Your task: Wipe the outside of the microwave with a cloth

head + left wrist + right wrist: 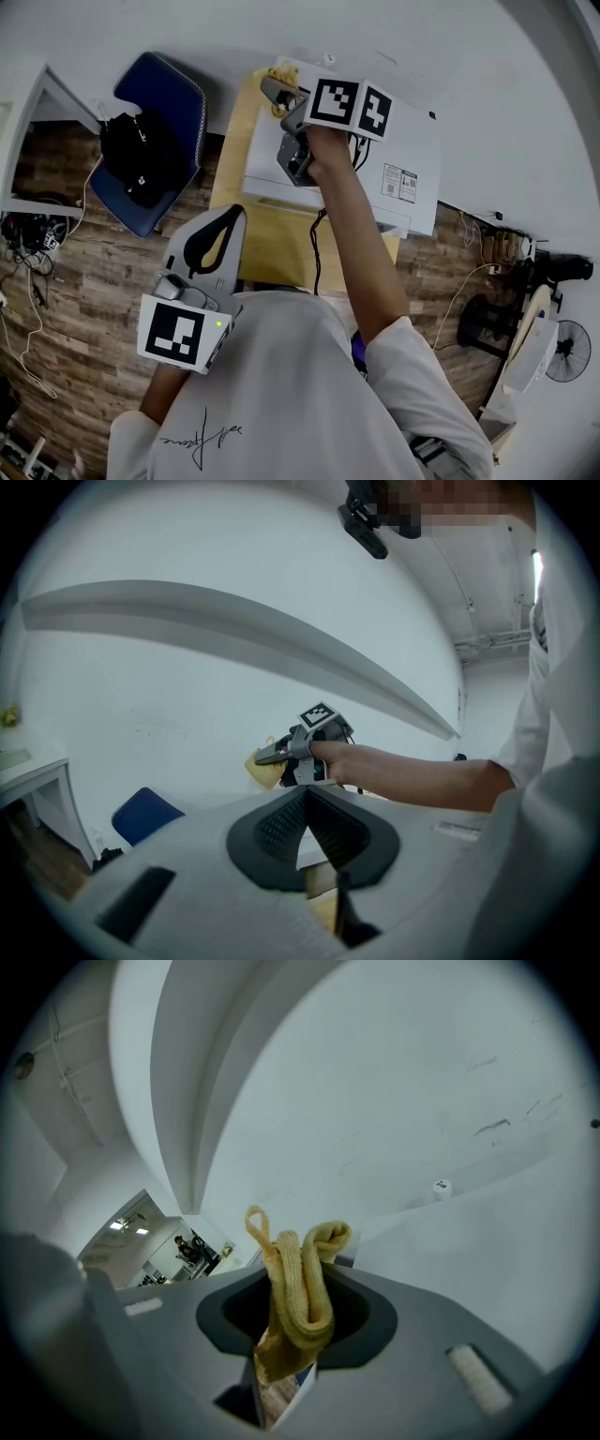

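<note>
Yellow knitted cloth (298,1299) sits bunched and clamped between the closed jaws of the right tool (275,92), with a small loop and a folded end poking up past the tips. The head view shows the cloth at the far left corner of the white microwave (403,141), close to the pale wall. I cannot tell whether it touches the casing. The arm holding this tool reaches forward across the microwave's top, and the marker cube on the tool faces upward.

The microwave stands on a light wooden bench (272,246), with its back toward the wall.

The left tool (306,801) is held low and close to the person's body, above the near edge of the bench and well apart from the microwave. Its jaws are pressed together with nothing between them.

To the left of the bench, a blue chair (164,108) stands on the wood-patterned floor (84,281) with a black bag (141,164) on its seat. A fan (567,352) stands at the far right.
</note>
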`<state>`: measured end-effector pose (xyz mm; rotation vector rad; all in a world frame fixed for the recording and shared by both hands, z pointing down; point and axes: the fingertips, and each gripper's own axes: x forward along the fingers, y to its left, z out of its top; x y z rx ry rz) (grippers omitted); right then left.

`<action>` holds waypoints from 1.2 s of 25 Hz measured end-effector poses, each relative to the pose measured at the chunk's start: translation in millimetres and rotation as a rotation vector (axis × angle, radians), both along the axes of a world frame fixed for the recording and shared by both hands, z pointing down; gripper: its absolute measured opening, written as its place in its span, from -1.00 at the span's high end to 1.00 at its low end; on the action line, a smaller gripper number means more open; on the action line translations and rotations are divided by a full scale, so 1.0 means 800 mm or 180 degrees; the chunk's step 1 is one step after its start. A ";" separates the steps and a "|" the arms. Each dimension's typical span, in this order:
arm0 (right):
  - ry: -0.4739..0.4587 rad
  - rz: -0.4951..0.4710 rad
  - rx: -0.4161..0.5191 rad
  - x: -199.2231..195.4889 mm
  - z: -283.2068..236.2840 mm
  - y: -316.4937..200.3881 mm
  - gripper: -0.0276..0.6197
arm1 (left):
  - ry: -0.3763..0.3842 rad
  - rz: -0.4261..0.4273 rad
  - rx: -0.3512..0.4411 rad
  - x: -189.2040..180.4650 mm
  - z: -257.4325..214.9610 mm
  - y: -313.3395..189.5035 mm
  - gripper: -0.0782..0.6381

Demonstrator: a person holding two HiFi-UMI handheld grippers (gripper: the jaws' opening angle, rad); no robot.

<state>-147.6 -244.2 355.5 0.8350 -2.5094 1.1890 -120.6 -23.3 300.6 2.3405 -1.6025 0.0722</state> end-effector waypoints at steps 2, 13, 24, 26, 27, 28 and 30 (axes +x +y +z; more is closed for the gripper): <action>-0.0019 0.0052 0.0035 0.017 -0.009 -0.003 0.55 | -0.0009 0.0034 0.0003 0.008 -0.001 0.000 0.80; -0.0009 0.0606 0.0115 0.166 -0.025 -0.018 0.54 | 0.0038 0.0379 0.0076 0.076 -0.009 -0.007 0.80; 0.0199 0.1169 0.0134 0.328 -0.020 -0.039 0.54 | -0.0044 0.0716 0.0124 0.127 -0.010 -0.032 0.80; 0.0240 0.1267 0.0127 0.355 -0.018 -0.040 0.54 | -0.0016 0.0756 0.0135 0.139 -0.013 -0.036 0.80; 0.0262 0.1320 0.0124 0.370 -0.017 -0.040 0.54 | 0.0017 0.0767 0.0142 0.146 -0.015 -0.038 0.80; 0.0291 0.1371 0.0125 0.385 -0.015 -0.039 0.54 | 0.0044 0.0781 0.0147 0.152 -0.016 -0.040 0.80; 0.0387 0.1461 0.0137 0.414 -0.011 -0.040 0.54 | 0.0059 0.0826 0.0142 0.164 -0.016 -0.043 0.80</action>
